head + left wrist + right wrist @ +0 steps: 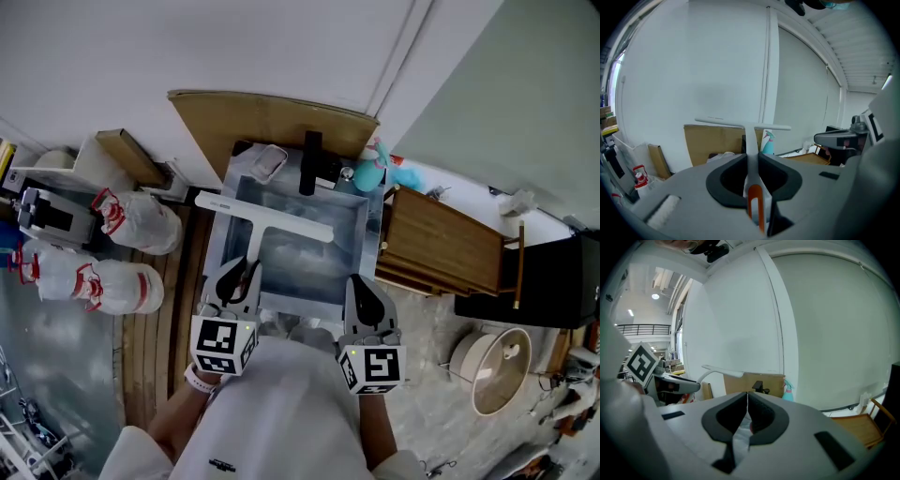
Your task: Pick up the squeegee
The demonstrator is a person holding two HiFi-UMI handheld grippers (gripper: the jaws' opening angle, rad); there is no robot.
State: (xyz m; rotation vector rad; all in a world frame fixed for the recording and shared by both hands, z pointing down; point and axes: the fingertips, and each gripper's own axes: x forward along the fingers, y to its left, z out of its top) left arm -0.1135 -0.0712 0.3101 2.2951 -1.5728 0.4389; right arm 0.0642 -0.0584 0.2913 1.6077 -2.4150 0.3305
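White wall is filling the background, with a sheet of brown cardboard (272, 117) leaning against it behind a metal sink (217, 246). A black tap (311, 161) is standing at the back rim of the sink, and a teal spray bottle (368, 172) is sitting just beside it. To one side of the sink, white bags with red ties (131, 223) are lying on the floor; on the other side a slatted wooden crate (441, 248) is standing close by.

The person is holding both tools out over the near edge of the sink. The left tool (246, 267) is gripping the squeegee (267, 217) by its handle: in the left gripper view its jaws are pressing on the pale stem from both sides, with the orange inlay (754, 206) of the handle showing just behind them. The squeegee is pointing away from the person, its long white blade lying crosswise above the basin and touching nothing that I can see.

The right tool (362, 283) is hovering alongside, well apart from the squeegee, its jaws pressed together with nothing between them.
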